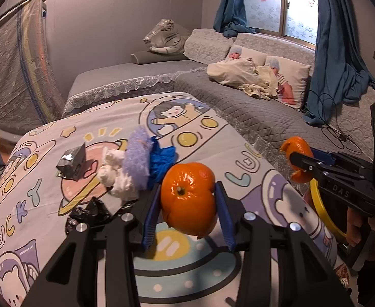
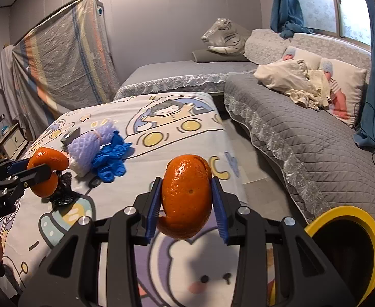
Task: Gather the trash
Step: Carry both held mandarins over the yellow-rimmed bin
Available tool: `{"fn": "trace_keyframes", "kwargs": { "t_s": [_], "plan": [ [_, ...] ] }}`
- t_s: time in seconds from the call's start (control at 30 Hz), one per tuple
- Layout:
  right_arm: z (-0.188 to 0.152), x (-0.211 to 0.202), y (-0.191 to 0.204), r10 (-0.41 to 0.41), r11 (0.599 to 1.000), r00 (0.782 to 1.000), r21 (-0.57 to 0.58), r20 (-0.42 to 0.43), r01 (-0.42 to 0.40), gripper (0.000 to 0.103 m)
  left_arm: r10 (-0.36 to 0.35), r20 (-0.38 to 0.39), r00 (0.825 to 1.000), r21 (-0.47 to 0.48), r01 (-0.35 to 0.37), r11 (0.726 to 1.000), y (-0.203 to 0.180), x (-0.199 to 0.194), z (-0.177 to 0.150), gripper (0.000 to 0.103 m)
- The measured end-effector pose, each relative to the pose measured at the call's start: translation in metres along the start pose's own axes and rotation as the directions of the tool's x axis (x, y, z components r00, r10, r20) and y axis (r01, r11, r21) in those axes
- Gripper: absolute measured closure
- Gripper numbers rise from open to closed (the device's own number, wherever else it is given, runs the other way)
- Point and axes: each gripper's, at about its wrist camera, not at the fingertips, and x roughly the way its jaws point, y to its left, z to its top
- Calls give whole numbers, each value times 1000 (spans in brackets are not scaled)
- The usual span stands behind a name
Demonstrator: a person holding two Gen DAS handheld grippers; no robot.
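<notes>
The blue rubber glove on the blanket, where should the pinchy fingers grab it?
Probably the crumpled blue rubber glove is best pinched at its bunched middle, coming from above on its open right side. It lies limp and flat on the cartoon blanket, and the purple foam net crowds its left side.
</notes>
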Motion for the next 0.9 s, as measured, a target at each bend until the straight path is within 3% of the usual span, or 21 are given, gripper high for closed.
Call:
{"fn": "trace_keyframes", "kwargs": {
  "t_s": [0.43, 0.9],
  "plan": [
    [-5, -21, -50, -80, 995, 996, 68, 30, 78, 67, -73, 1, 997, 74, 73, 995, -56, 11, 12, 64],
    [-12, -53, -102, -198, 972, 978, 142, 67, 187, 67, -160, 3, 987, 122, 159, 980, -111, 19, 23, 64]
  ]
}}
